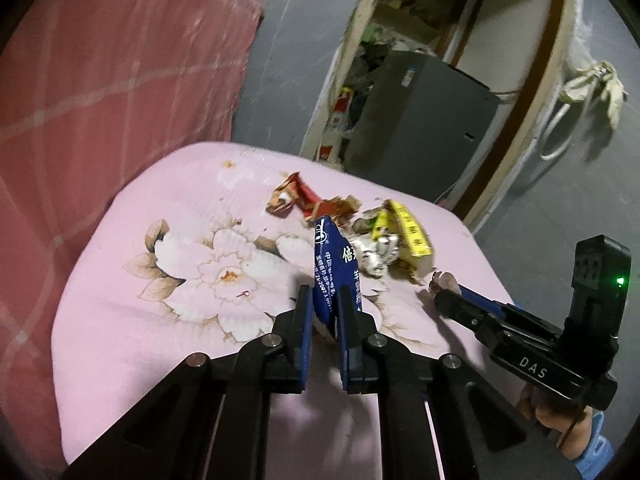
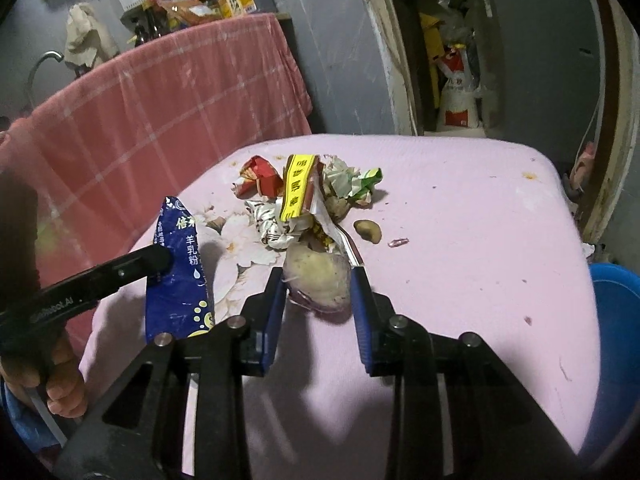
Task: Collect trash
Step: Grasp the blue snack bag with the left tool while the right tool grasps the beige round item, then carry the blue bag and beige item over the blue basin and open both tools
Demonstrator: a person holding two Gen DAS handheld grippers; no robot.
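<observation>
On the pink cushion (image 2: 460, 208), left fingers (image 1: 306, 312) pinch a blue packet (image 1: 332, 264); right fingers (image 2: 360, 284) clamp a peel (image 2: 316, 276).

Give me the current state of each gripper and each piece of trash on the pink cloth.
left gripper: shut on the blue packet
blue packet: upright, pinched
right gripper: shut on the brownish lump
brownish lump: clamped between the pads
red wrapper: crumpled, lying loose
yellow-label wrapper: torn, on the pile

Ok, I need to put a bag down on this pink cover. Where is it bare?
Bare: the pink floral cover right of the small tan lump, and its near edge. Crowded: the middle, round the yellow-labelled wrapper, red wrapper and crumpled green-white wrapper.
</observation>
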